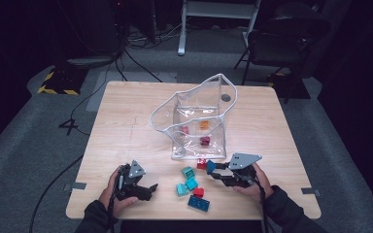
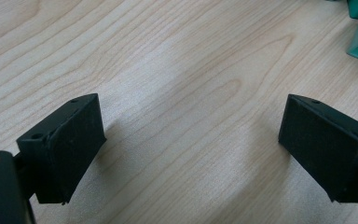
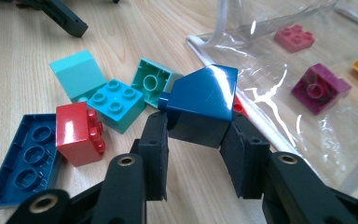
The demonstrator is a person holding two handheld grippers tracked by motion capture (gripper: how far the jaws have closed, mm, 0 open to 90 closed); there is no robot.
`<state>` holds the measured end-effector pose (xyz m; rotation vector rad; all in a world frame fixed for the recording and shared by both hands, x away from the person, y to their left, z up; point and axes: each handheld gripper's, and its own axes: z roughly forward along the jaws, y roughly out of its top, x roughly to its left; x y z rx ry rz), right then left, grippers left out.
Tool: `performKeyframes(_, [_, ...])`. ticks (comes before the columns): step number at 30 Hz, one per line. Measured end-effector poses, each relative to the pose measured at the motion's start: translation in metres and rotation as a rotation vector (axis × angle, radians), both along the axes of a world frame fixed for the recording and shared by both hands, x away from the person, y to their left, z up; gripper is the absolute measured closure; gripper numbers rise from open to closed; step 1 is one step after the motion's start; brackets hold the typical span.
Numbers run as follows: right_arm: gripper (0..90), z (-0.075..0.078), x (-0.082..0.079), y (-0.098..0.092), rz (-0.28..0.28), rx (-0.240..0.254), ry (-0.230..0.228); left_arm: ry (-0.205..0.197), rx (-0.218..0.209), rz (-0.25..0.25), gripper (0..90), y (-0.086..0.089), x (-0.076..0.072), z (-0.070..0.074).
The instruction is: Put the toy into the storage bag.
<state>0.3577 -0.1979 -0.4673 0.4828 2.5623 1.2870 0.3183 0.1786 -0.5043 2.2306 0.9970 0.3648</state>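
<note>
A dark chair stands on the grey floor, far beyond the right claw and past the surface. Far beyond the left claw sits a yellow-and-black box, with cables near it.

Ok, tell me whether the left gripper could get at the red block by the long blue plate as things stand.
Probably yes. The left gripper is open over bare table, and nothing lies between it and the red block except the teal blocks just beside the path.

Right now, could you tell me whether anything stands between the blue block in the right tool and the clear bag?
Nothing visible blocks it: the blue block, shut in the right tool, sits beside the clear bag, whose open mouth faces up.
</note>
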Motion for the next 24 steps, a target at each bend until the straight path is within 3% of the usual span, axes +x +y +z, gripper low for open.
performKeyframes(10, [63.0,0.021,0.001,-0.010,-0.038,0.043,-0.026,0.000,0.000,0.000,7.1,0.000,0.000,0.000])
performKeyframes(24, [63.0,0.065,-0.001,-0.015,-0.057,0.089,-0.111,0.000,0.000,0.000,7.0,0.000,0.000,0.000])
